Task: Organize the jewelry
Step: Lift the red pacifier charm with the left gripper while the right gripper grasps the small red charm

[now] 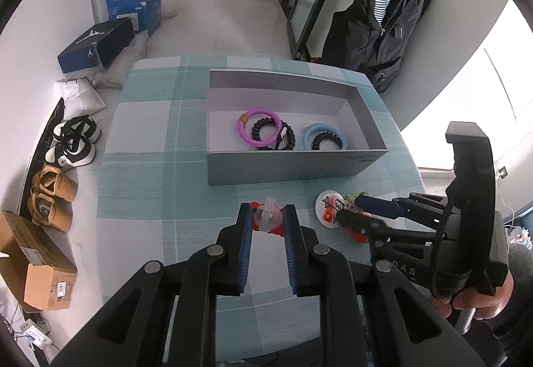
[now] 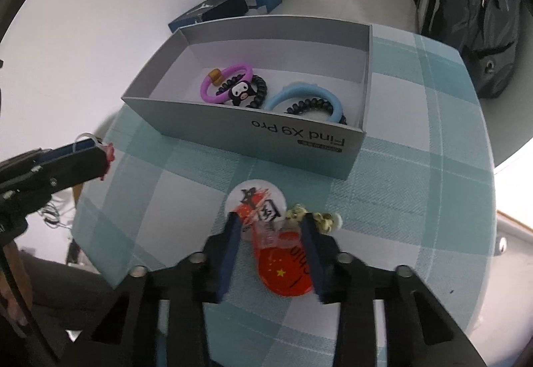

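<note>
At the bottom of the left wrist view my left claw (image 1: 266, 213) is clamped on a small red and clear clip (image 1: 267, 219), held just above the checked bench (image 1: 150, 167).

In the right wrist view my right claw (image 2: 270, 223) sits low in the frame with its jaws partly closed around a clear clip on a red flag badge (image 2: 285, 270). I cannot tell whether the pads press on it. The badge lies flat on the bench, and a round white badge (image 2: 255, 200) touches its upper edge. A small yellowish charm (image 2: 324, 219) lies just right of the right finger.

From the left view the same claw (image 1: 346, 212) reaches in from the right edge, over the two badges, and a hand (image 1: 473, 300) grips its handle at lower right.

Beyond these, at mid frame in both views, the grey box (image 2: 246, 134) stands open on the bench. Inside, near the front wall, a purple ring (image 2: 225, 84) lies on the left with a black coil tie (image 2: 256, 90) overlapping it; the tie carries a small black-and-white figure. To their right a blue ring (image 2: 304, 100) lies with a second black coil (image 2: 313, 107) inside it.

Past the bench, shoes (image 1: 73, 144) and cartons (image 1: 40, 270) line the floor at the left of the left view, and a dark jacket (image 1: 386, 24) hangs at upper right.
</note>
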A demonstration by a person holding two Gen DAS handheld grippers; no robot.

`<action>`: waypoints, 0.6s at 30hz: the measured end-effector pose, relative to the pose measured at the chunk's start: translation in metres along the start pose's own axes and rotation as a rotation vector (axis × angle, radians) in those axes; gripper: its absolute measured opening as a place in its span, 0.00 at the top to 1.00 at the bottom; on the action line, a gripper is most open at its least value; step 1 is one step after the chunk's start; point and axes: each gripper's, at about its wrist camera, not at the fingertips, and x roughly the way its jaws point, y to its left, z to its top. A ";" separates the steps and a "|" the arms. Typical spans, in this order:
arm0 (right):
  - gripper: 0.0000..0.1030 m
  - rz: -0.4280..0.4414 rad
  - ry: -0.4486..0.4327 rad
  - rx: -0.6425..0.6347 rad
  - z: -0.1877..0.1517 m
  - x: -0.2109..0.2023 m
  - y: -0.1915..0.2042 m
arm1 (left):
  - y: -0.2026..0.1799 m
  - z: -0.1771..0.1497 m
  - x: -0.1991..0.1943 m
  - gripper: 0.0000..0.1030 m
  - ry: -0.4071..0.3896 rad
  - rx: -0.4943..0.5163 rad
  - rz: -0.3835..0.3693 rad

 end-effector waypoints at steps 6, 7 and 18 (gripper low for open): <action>0.72 -0.008 -0.009 -0.020 -0.003 -0.005 0.000 | 0.002 0.001 0.003 0.87 0.008 -0.015 0.004; 0.72 -0.006 -0.010 -0.021 -0.004 -0.006 0.000 | 0.001 0.002 0.003 0.87 0.009 -0.014 0.002; 0.72 0.114 -0.094 0.036 0.000 -0.045 -0.011 | -0.008 0.010 -0.001 0.87 -0.015 -0.004 -0.014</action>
